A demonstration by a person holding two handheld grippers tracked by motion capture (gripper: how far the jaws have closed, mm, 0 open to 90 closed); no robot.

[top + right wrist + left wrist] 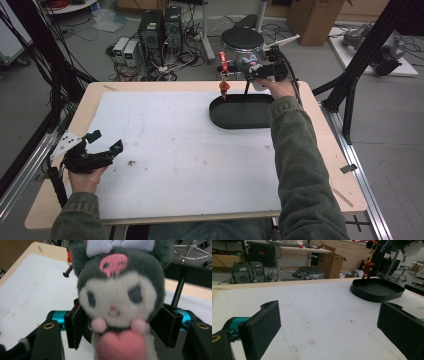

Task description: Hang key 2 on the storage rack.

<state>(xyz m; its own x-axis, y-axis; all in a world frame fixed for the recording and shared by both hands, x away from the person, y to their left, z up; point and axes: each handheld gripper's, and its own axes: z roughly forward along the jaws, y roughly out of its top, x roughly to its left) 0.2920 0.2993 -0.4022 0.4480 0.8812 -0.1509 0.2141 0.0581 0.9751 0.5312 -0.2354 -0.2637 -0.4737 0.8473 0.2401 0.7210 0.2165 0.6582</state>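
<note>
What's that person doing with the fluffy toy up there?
A person works at a table with a gripper in each hand. The right gripper has a grey and white plush toy with a pink heart between its jaws, up by a stand over a black tray. A small red-orange charm hangs nearby. Whether the pads press on the toy isn't clear. The left gripper sits open over the white mat, holding nothing.
</note>
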